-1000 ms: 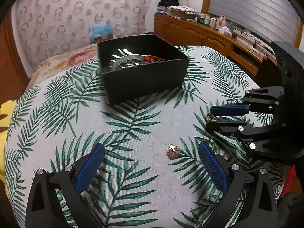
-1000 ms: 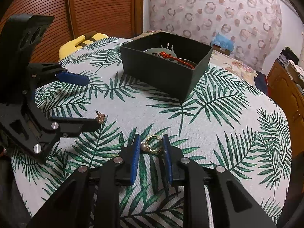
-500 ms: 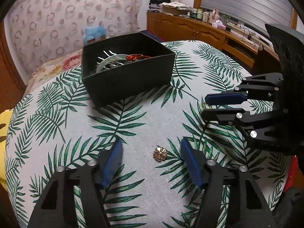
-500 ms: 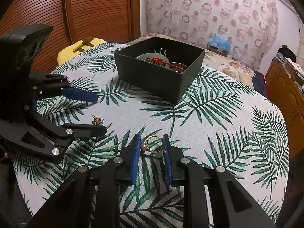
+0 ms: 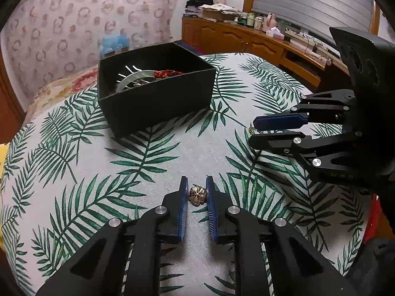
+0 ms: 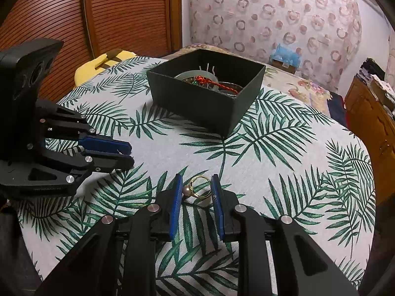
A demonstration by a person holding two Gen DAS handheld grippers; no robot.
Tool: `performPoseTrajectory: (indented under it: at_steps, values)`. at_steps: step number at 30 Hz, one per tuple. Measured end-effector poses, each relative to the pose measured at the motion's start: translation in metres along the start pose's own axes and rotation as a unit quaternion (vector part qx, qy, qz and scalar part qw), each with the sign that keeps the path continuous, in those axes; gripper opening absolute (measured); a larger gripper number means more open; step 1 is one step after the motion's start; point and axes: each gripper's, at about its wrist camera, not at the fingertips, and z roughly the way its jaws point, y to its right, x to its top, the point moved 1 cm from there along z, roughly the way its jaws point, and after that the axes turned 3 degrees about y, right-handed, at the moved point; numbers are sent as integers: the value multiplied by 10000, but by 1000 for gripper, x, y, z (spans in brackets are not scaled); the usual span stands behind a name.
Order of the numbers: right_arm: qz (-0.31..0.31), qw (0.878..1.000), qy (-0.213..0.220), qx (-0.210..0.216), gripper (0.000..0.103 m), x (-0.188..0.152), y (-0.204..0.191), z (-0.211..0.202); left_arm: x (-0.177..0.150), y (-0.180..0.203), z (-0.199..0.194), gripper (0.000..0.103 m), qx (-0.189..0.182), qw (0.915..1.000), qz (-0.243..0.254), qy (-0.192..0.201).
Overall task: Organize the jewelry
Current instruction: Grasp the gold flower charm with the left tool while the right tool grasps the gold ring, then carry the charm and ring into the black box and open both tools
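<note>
- Left tool is down on the bench, its blue pads drawn in close on either side of a small gold flower-shaped earring. A sliver of gap seems to remain on each side, so I read it as bracketing the piece, not pinching it yet.
- That earring sits toward the near edge of the bench, well apart from the black box.
- Handling call: tiny, hard, near weightless metal. It is likely to skate on the cloth or flip if one pad lands first. Best hold looks to be across the flower's widest span, pads low against the fabric.
- Right tool is pressed in on a gold pearl ring, clamped across it, pearl against the left pad and band against the right.
- The ring is also light and rigid. The round band can roll or pop out, and the pearl scratches easily, so a gentle squeeze across the band suits it.
- The left wrist view shows the earring clearly; from the right wrist view, only a thin glint shows between the left tool's fingers.
- The right wrist view shows the ring and pearl in full; the left wrist view gives only a gold sliver at the right tool's tip.
- Both views look into the box: a pale round piece with metal prongs and a red cord lie inside.
</note>
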Motion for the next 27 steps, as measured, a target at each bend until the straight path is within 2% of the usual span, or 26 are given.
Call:
performPoseTrajectory:
  at_steps: [5,17,27]
  values:
    - [-42,10000,69,1,26,7,1,-3,6,-4,-3,14,67,9999,-90,115]
    - [-123,9978,646,13,26,63,12,-10,45,-26,-20,14,393,9974,-120,595]
    - [-182,9974,687,-126,26,98,26,25,78,-48,-20,14,546,9942,-234,893]
